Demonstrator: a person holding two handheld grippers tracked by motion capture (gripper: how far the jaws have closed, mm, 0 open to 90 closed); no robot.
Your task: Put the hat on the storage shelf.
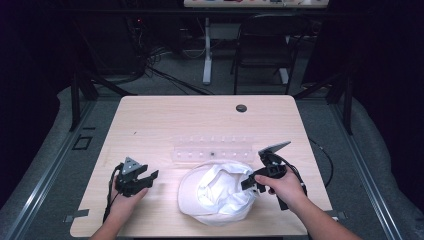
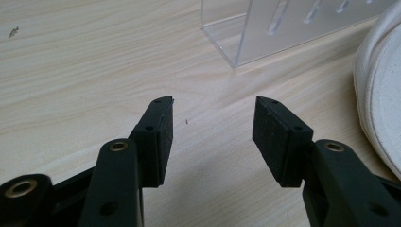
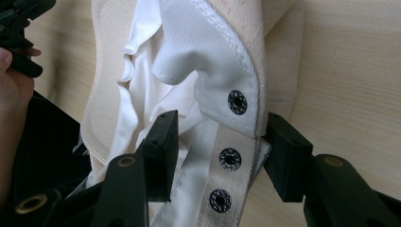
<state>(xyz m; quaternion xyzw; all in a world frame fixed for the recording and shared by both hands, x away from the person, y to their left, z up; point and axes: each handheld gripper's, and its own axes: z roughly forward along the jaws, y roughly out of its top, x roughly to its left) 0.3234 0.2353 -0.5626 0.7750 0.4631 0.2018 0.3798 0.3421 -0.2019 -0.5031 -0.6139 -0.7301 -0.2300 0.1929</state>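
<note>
White cotton cap (image 1: 216, 194), upturned so its lining faces the camera, lies on the near half of the wooden table (image 1: 150, 120), just in front of a clear acrylic rack (image 1: 212, 148). In the right gripper view the cap's snap strap (image 3: 230, 158) — a band with three dark metal snaps — passes between the two black jaws of the right gripper (image 1: 252, 184); the jaws stand on either side of the strap and the cap's back edge, one inside against the lining, one outside, though whether they actually pinch the fabric cannot be told. The right hand (image 1: 287, 186) holds this gripper at the cap's right rim. The left gripper (image 1: 147, 178) sits well to the left of the cap, over bare wood — its jaws spread wide, with nothing between them; the cap's brim (image 2: 378, 94) shows beside its right jaw.
</note>
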